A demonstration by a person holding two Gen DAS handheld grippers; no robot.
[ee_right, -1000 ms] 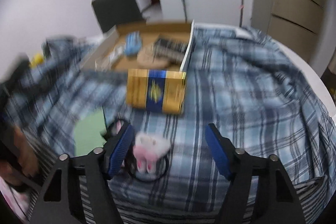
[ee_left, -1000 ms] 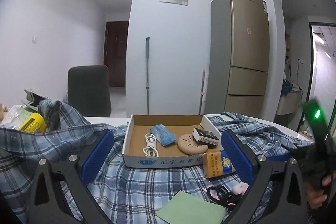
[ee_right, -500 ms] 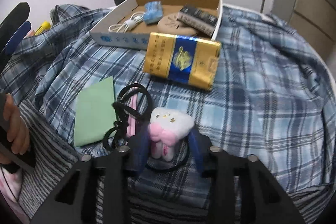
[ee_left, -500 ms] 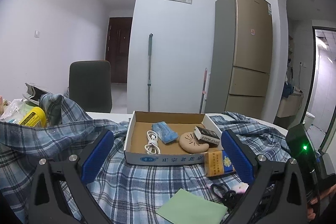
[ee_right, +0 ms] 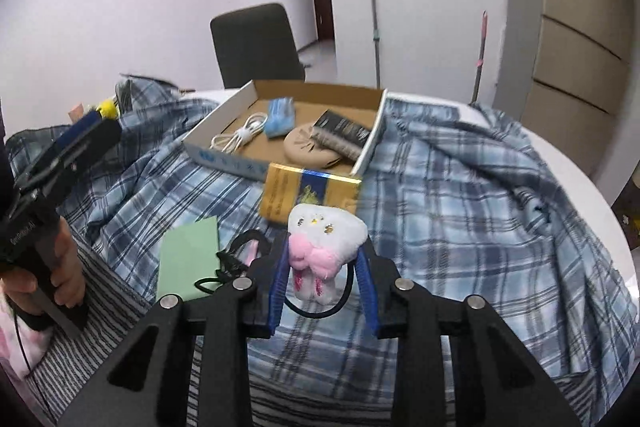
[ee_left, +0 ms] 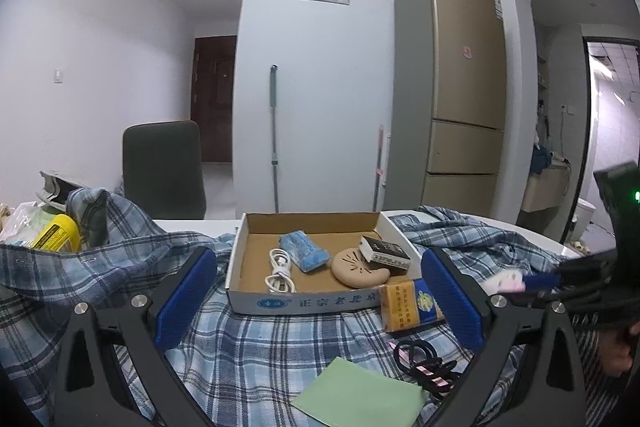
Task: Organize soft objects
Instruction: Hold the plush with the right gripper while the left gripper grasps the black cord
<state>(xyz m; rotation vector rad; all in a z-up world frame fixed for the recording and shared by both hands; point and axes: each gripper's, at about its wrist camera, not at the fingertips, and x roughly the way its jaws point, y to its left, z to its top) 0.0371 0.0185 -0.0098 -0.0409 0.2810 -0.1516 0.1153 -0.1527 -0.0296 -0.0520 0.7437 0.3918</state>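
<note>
Fuzzy plush toy [ee_right: 326, 247], seemingly matt

Count, tabletop:
- 1 box [ee_right: 366, 151], holding 4 items: 1 white cable [ee_right: 240, 137], 1 blue pack [ee_right: 280, 117], 1 tan disc [ee_right: 306, 149], 1 black packet [ee_right: 340, 135]
- 1 gold carton [ee_right: 308, 197]
- 1 green sheet [ee_right: 188, 261]
- 1 plush toy [ee_right: 324, 247]
- 1 plaid shirt [ee_right: 460, 207]
- 2 claws: left [ee_left: 316, 301], right [ee_right: 324, 295]

A gold refrigerator [ee_left: 464, 87] stands against the far wall. A dark chair [ee_left: 162, 169] sits at the table's far edge. A mop handle [ee_left: 274, 135] leans upright between them.
</note>
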